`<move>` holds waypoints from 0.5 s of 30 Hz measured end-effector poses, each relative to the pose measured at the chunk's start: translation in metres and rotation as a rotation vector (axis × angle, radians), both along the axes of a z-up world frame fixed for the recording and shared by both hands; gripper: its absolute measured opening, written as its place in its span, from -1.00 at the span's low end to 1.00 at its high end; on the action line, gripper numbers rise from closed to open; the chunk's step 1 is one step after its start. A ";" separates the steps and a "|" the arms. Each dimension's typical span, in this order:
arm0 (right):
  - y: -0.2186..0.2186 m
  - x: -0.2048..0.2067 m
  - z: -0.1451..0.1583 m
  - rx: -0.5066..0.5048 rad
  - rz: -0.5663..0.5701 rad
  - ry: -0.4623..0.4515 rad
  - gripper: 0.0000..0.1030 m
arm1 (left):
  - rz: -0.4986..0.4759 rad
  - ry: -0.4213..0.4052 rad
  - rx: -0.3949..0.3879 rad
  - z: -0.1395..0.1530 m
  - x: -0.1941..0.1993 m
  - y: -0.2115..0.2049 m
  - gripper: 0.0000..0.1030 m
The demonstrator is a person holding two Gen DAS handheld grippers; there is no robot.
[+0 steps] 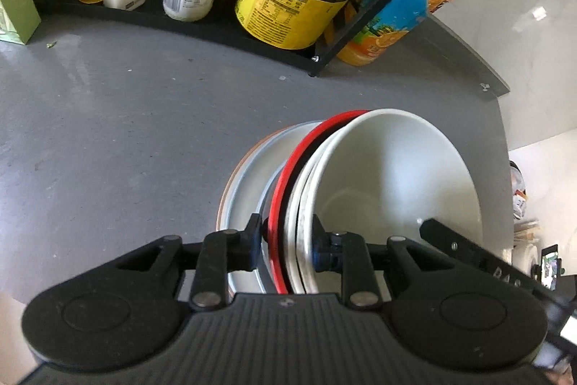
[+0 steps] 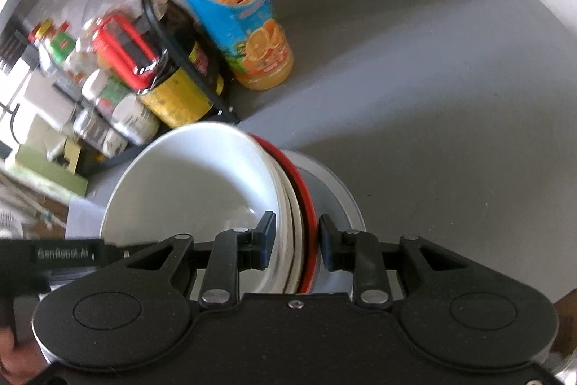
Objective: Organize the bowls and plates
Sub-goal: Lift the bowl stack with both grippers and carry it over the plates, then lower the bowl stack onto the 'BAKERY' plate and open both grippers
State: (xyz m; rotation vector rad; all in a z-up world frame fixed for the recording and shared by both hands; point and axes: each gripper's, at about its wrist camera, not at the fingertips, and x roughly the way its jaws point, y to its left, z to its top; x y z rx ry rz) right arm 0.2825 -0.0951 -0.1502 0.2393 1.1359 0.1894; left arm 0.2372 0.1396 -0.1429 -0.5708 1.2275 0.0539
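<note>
Both tongs [image 1: 286, 240] [image 2: 296, 242] clamping nested white bowls [image 1: 393, 175], red-rimmed one [image 1: 285, 204] outermost

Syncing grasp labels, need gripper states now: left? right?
Left gripper: closed on the rims of the nested bowl stack.
Right gripper: closed on the same bowl stack, opposite side.

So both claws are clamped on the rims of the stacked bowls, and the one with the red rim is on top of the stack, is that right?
Not quite. The red-rimmed bowl is not on top; a plain white bowl sits on top, with the red rim below it, as the left wrist view shows. The rest holds: the left claw and right claw both clamp the stacked rims.
</note>
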 end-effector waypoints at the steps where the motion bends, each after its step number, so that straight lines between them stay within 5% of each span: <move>1: 0.001 0.000 0.001 -0.001 -0.009 -0.001 -0.43 | -0.002 -0.005 -0.001 0.001 -0.001 0.001 -0.51; 5: 0.004 -0.006 0.007 -0.051 -0.020 -0.017 0.09 | -0.063 -0.037 0.000 0.005 0.002 -0.001 -0.22; 9: 0.001 -0.015 0.017 -0.082 -0.001 -0.045 0.25 | -0.108 -0.090 0.055 0.015 0.001 -0.008 0.39; 15: -0.010 -0.019 0.023 -0.076 -0.041 -0.068 0.32 | -0.105 -0.155 0.081 0.034 -0.009 -0.017 0.71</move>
